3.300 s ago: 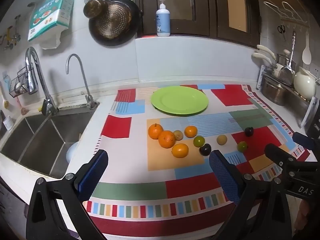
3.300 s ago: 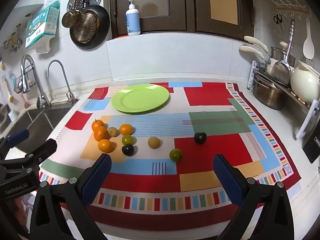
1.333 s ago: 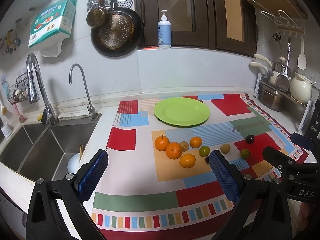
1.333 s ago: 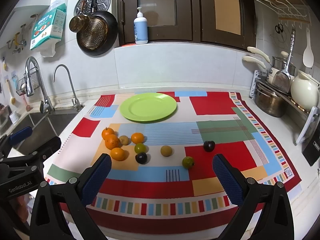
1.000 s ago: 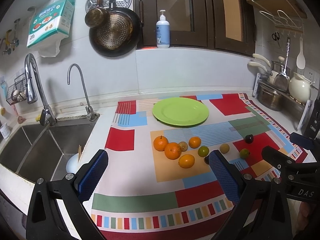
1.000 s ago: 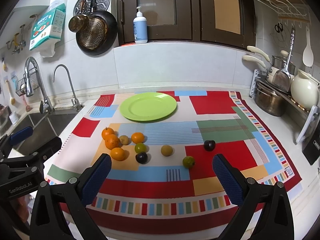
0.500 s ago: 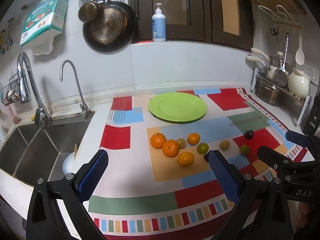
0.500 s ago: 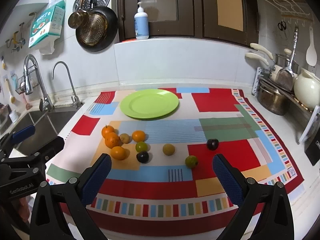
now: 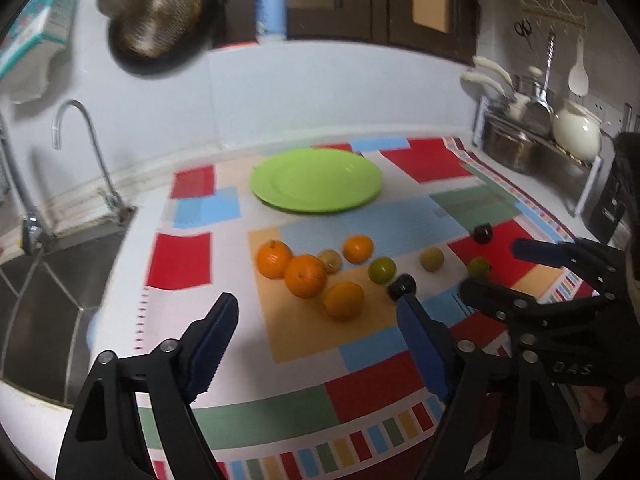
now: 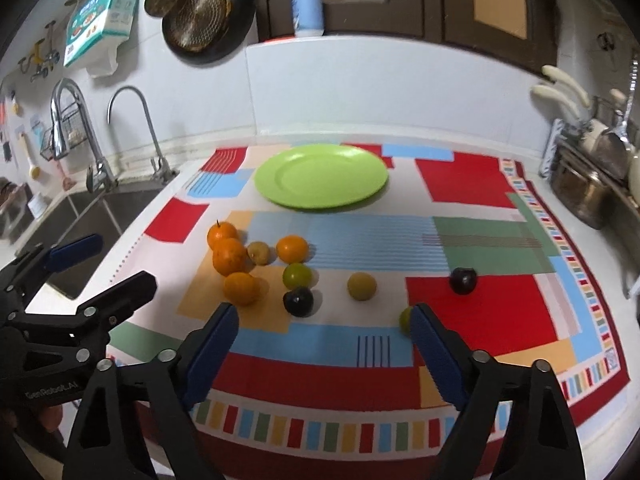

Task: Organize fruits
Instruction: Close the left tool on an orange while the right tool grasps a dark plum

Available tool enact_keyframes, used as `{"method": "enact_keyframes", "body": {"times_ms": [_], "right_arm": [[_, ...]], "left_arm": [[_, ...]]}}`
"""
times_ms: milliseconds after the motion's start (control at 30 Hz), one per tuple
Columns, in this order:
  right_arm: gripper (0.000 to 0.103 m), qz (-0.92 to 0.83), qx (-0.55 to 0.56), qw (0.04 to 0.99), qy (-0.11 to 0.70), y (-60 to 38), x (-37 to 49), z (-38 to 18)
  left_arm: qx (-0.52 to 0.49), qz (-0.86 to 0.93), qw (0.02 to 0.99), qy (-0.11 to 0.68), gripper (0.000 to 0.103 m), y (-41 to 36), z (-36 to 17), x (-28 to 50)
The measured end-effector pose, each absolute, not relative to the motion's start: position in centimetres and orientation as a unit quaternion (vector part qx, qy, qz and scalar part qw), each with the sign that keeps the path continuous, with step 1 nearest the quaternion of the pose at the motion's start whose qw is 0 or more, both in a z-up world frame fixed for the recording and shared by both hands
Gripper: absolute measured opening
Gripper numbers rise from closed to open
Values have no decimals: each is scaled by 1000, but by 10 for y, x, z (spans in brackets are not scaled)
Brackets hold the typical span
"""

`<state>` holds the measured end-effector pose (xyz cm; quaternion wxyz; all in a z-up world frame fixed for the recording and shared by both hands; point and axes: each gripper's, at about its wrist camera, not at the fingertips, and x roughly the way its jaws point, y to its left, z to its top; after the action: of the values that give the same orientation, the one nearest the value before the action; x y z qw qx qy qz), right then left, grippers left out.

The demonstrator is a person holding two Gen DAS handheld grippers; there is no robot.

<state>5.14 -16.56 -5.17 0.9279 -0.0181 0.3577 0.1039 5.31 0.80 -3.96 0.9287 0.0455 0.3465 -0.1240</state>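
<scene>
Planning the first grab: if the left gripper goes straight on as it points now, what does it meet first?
Likely the nearest orange, lying between the open left gripper fingers' line; depth is uncertain, and it may touch the mat first.

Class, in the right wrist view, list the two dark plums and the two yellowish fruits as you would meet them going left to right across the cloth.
Small yellowish fruit by the oranges → near dark plum → lone yellowish fruit → far dark plum.
</scene>
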Motion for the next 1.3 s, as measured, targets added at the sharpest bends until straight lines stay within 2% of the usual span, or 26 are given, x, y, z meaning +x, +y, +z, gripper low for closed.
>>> {"method": "enact_keyframes", "body": {"times_ms": [67,367,1100,1200,1300], "right_arm": [[78,112,-19,922,370,-164,59,-59],[63,157,-34,898,411,-155,91,-87],[36,213,-29,865,453,-146,131,-113],[31,219,-24,864,452,-147,131,-112],[30,220,-25,864,451,-146,130,-112]], "left_arm": [[54,-136,924,353,69,5,-46,59],[75,-185,902,383,51,-8,-72,83],[55,-201,881,424,42,-15,-98,121],[54,-198,883,423,40,-15,-98,122],[56,-196,883,423,36,-16,-99,122]]}}
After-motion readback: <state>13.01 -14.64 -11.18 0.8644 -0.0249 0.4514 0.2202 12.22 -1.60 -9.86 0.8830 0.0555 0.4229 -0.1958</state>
